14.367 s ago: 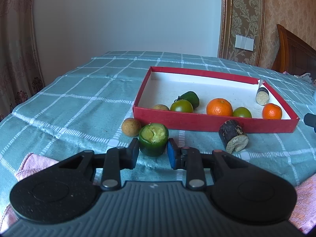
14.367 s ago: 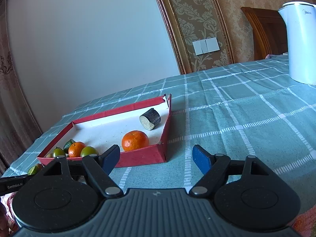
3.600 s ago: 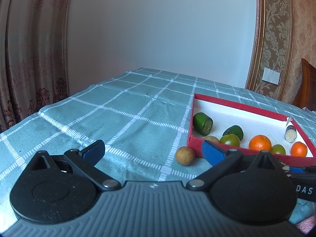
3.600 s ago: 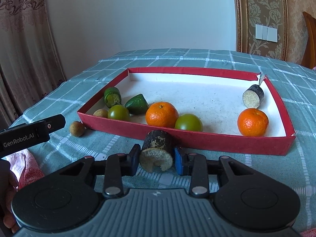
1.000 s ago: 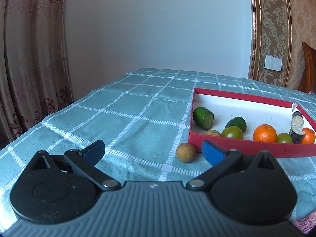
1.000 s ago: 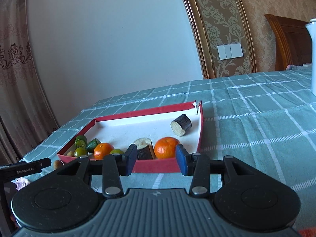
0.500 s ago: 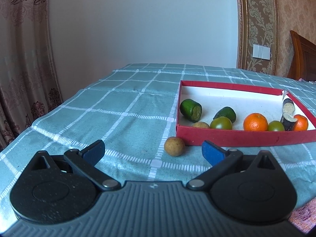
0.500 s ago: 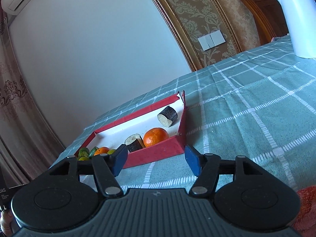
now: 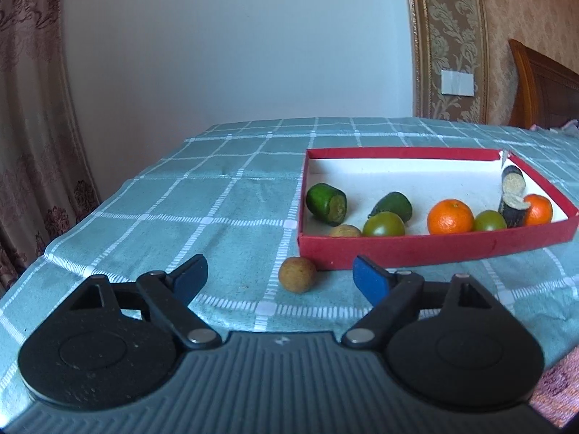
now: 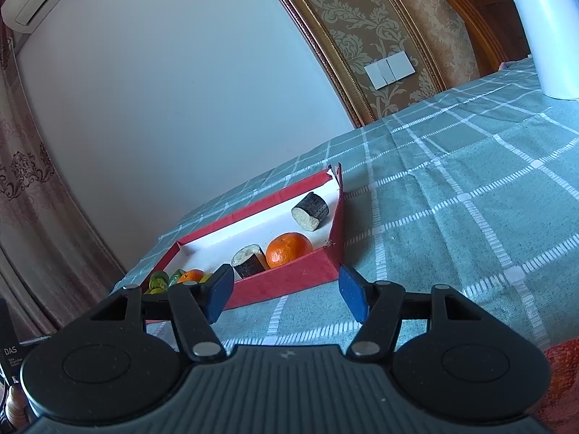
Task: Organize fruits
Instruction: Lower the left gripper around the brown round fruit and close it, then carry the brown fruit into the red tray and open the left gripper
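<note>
Covering the table: a teal checked tablecloth (image 9: pixel 224 195) spreads across both views, carrying everything else.
Kettle: a white kettle (image 10: pixel 542 32) stands at the far right of the cloth, seen only by the right wrist camera and cut off by the frame edge.
Box: a shallow red box (image 9: pixel 434 249) with a white floor sits mid-table; the left wrist view looks down into all of it, the right wrist view only along one long wall (image 10: pixel 289 282).
Left gripper: the left gripper (image 9: pixel 280 278) points at the cloth just short of the box, jaws spread and closing, gripping nothing.
Right gripper: the right gripper (image 10: pixel 282 291) hangs before the box's near wall, jaws parted and empty.
Oranges: two oranges (image 9: pixel 450 216) lie inside the box; the right wrist view shows one clearly (image 10: pixel 288 249).
Cane pieces: two dark sugarcane pieces (image 10: pixel 310 211) lie in the box's right end, plainest from the right wrist.
Green fruits: several green fruits (image 9: pixel 383 225) cluster at the box's left end, mostly hidden behind a finger in the right wrist view.
Loose fruit: a small brown fruit (image 9: pixel 297 274) sits on the cloth just outside the box, between the left fingers' line, seen only by the left wrist camera.
</note>
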{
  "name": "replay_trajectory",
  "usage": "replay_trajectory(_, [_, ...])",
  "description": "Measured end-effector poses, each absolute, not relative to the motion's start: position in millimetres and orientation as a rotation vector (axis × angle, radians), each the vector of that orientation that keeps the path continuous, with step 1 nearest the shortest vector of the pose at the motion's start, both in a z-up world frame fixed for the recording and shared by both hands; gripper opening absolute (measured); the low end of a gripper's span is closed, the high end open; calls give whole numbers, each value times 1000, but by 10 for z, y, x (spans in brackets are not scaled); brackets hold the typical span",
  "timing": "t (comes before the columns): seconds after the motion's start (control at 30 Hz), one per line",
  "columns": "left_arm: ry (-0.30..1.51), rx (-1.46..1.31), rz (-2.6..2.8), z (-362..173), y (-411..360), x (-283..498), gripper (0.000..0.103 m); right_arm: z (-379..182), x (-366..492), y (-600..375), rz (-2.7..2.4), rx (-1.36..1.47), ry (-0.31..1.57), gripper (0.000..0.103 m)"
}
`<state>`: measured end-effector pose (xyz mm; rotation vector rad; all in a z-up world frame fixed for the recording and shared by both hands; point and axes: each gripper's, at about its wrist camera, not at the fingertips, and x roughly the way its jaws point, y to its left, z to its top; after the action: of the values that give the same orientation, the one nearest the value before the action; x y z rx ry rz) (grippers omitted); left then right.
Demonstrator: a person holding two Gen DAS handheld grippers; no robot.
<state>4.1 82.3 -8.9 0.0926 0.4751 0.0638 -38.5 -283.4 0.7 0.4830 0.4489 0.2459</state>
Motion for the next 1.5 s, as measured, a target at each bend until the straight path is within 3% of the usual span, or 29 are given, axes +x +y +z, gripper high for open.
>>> replay_trajectory(0.13, [493,113,20,-116,795,92,69,4,-388,-2848,249,488,447,66])
replay_trajectory(0.23, [525,81,4,-140,845,150,53,3,-390,-2847,253,488,448,67])
replay_trajectory(0.3, [555,56,-7,-158,884,190,35,2,-392,-2848,253,490,447,67])
replay_trajectory(0.37, [578,32,-10,-170,919,226,32,3,-391,-2847,254,489,447,67])
replay_trajectory(0.57, [568,39,0,-167,910,224,31,5,-387,-2844,258,492,450,67])
replay_trajectory(0.73, [567,55,3,-166,883,218,23,3,-386,-2842,256,496,450,67])
replay_trajectory(1.2, [517,84,57,-114,799,107,23,-11,-364,-2842,233,494,470,67])
replay_trajectory(1.5, [462,70,34,187,554,45,23,-20,-343,-2836,211,489,486,67])
